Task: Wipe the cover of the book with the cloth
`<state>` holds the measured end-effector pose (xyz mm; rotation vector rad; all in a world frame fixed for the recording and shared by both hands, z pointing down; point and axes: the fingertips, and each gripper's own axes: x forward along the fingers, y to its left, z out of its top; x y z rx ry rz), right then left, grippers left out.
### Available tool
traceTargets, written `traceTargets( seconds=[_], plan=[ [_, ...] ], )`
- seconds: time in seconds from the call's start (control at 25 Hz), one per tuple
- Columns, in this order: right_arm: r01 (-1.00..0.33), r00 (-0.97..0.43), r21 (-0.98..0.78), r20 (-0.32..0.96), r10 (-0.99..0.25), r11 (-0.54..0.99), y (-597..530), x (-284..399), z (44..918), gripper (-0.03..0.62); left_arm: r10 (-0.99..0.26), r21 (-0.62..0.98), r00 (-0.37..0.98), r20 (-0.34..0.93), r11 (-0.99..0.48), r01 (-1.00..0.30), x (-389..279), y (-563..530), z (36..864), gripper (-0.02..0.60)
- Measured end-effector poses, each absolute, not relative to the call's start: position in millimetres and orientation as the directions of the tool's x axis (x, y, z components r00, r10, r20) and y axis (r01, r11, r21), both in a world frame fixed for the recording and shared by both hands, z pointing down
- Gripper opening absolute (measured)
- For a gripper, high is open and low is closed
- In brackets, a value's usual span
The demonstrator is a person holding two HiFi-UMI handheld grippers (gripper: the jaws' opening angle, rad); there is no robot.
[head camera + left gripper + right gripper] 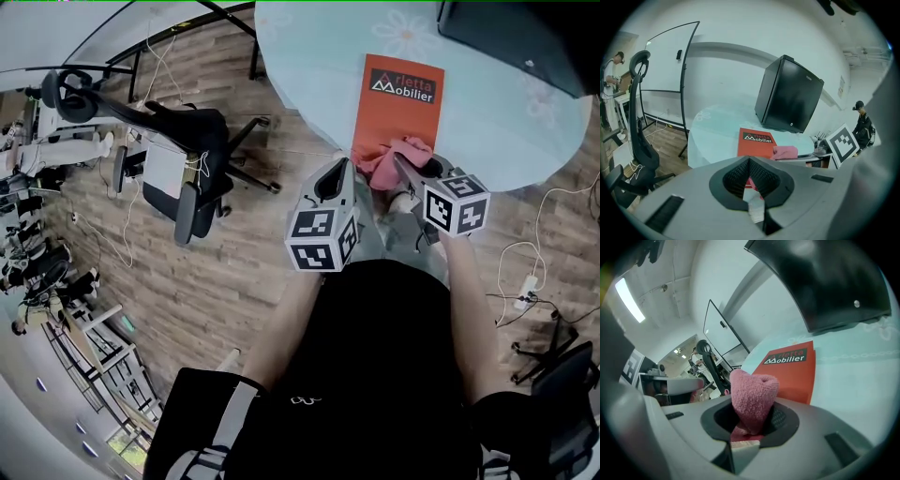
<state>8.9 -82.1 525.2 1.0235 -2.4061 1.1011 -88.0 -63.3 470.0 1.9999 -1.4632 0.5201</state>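
Note:
An orange book printed "Mobilier" lies flat on the pale blue round table. My right gripper is shut on a pink cloth, which hangs over the book's near end. In the right gripper view the cloth sticks up between the jaws of that gripper, with the book just beyond. My left gripper is shut and empty at the table's near edge, left of the book. Its own view shows its gripper tip, the book and the cloth.
A black box stands at the table's far right, behind the book. A black office chair is on the wood floor to the left. A power strip and cables lie on the floor at right. A whiteboard stands beyond the table.

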Motion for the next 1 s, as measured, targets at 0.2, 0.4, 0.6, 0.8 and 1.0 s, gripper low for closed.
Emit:
traceTargets(
  seconds=[0.2, 0.4, 0.6, 0.8, 1.0],
  plan=[
    [-0.727, -0.685, -0.540, 0.528, -0.502, 0.424, -77, 29, 526, 0.104, -0.705, 0.235, 0.334, 0.626, -0.238, -0.942, -72, -63, 469, 0.014],
    [-0.744, -0.664, -0.539, 0.529, -0.529, 0.394, -74, 48, 526, 0.104, -0.690, 0.237, 0.362, 0.626, -0.275, -0.932, -54, -65, 470, 0.014],
    [-0.756, -0.645, -0.546, 0.526, -0.554, 0.361, -72, 64, 525, 0.104, -0.671, 0.237, 0.394, 0.627, -0.318, -0.918, -35, -68, 470, 0.014],
    [-0.770, -0.622, -0.547, 0.528, -0.578, 0.329, -69, 80, 527, 0.104, -0.656, 0.238, 0.421, 0.627, -0.353, -0.905, -20, -71, 471, 0.014],
    [-0.789, -0.592, -0.542, 0.542, -0.596, 0.291, -61, 96, 529, 0.104, -0.644, 0.242, 0.442, 0.624, -0.379, -0.893, -9, -70, 471, 0.014]
  ],
)
